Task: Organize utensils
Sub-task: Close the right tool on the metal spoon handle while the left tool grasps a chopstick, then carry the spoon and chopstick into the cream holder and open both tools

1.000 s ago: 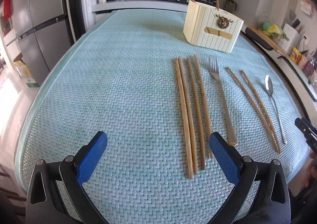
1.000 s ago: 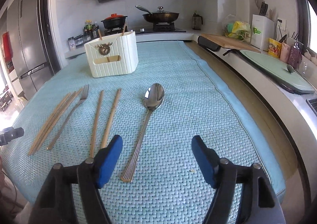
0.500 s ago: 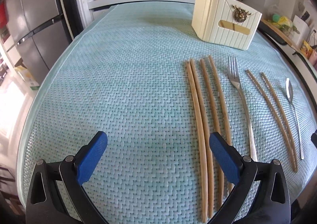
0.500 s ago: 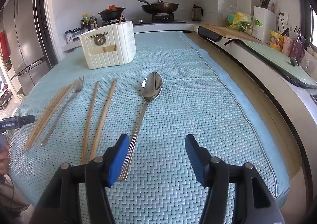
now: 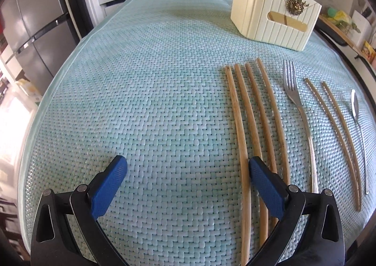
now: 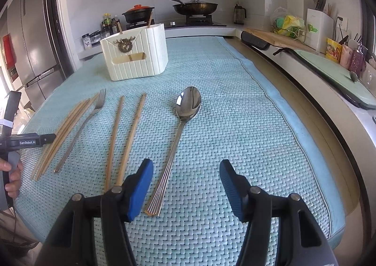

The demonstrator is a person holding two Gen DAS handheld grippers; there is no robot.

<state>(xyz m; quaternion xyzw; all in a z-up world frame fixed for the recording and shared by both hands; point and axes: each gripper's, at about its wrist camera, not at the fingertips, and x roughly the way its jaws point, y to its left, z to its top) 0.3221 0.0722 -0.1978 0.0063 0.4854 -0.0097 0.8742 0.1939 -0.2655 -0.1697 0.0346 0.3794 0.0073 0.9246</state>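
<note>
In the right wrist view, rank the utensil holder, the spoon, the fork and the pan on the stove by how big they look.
1. Utensil holder, clearly the bulkiest.
2. Spoon, the longest piece, though it lies nearest the camera, which enlarges it.
3. Fork and pan: too alike in apparent extent to rank, and the pan is far off.

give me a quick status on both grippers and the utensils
Left gripper open above four chopsticks. Right gripper open, jaws just narrowed, spoon handle between, ungripped. Nothing blocking.

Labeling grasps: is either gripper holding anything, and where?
Nothing held. Left gripper open above the chopsticks; right gripper open around the spoon handle, pads apart.
</note>
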